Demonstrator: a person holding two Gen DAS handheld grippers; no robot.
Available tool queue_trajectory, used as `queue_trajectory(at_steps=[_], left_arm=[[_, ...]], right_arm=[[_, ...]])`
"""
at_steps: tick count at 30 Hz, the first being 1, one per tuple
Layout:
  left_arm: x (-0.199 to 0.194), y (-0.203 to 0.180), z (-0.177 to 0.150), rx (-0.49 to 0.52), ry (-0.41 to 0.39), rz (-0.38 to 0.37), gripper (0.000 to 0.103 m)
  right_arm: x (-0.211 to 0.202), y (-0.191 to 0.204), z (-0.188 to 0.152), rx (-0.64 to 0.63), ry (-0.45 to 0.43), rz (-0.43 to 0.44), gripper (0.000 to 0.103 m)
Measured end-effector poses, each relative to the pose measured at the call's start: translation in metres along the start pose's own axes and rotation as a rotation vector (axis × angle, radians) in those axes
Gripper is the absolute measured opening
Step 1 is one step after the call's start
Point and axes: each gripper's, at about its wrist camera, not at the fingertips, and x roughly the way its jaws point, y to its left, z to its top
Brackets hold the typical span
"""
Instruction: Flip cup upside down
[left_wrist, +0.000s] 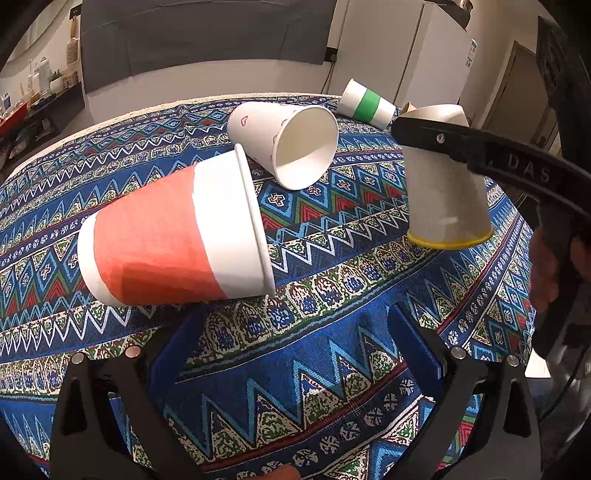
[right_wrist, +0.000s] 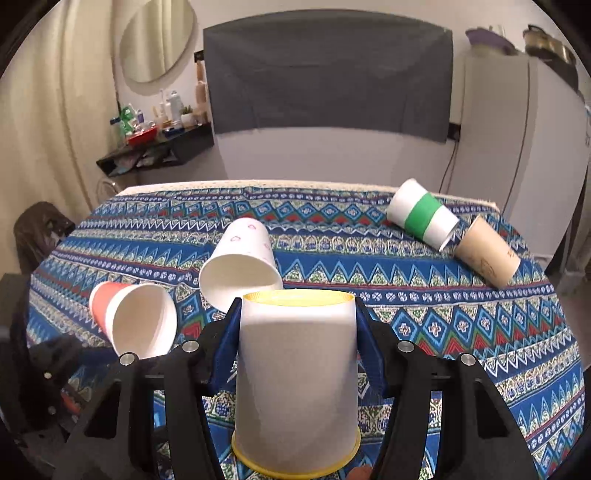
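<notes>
My right gripper is shut on a white paper cup with a yellow rim, held upside down, rim low over the patterned tablecloth. In the left wrist view this cup hangs at the right with the gripper's black finger across its upper part. My left gripper is open and empty, just in front of a red-banded cup lying on its side.
A white cup with small hearts lies on its side mid-table. A green-banded cup and a brown cup lie at the far right. A shelf with bottles stands beyond the table's far left.
</notes>
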Motion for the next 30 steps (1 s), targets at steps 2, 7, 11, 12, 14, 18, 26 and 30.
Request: queue_trajectory(at_steps=[2, 7, 11, 12, 14, 18, 26, 30], left_arm=[[0.002, -0.001, 0.002, 0.002, 0.001, 0.002, 0.097], [0.004, -0.003, 0.002, 0.006, 0.003, 0.007, 0.097], [0.004, -0.002, 0.002, 0.003, 0.002, 0.003, 0.097], [0.004, -0.001, 0.001, 0.004, 0.002, 0.004, 0.097], [0.004, -0.001, 0.001, 0.006, 0.003, 0.008, 0.097], [0.004, -0.002, 0.001, 0.009, 0.004, 0.013, 0.097], [0.004, -0.004, -0.002, 0.023, 0.005, 0.031, 0.097], [0.004, -0.005, -0.002, 0.025, 0.005, 0.033, 0.097]], right_arm=[[-0.001, 0.006, -0.005, -0.044, -0.016, -0.013, 0.054], [-0.003, 0.016, -0.018, -0.133, -0.065, -0.071, 0.054], [-0.014, 0.021, -0.025, -0.16, -0.075, -0.087, 0.054], [-0.016, 0.021, -0.026, -0.162, -0.074, -0.091, 0.054], [-0.022, 0.021, -0.03, -0.162, -0.067, -0.1, 0.054], [-0.032, 0.022, -0.039, -0.146, -0.054, -0.116, 0.054], [-0.046, 0.014, -0.053, -0.064, -0.057, -0.116, 0.054], [-0.046, 0.006, -0.055, -0.005, -0.048, -0.099, 0.054]])
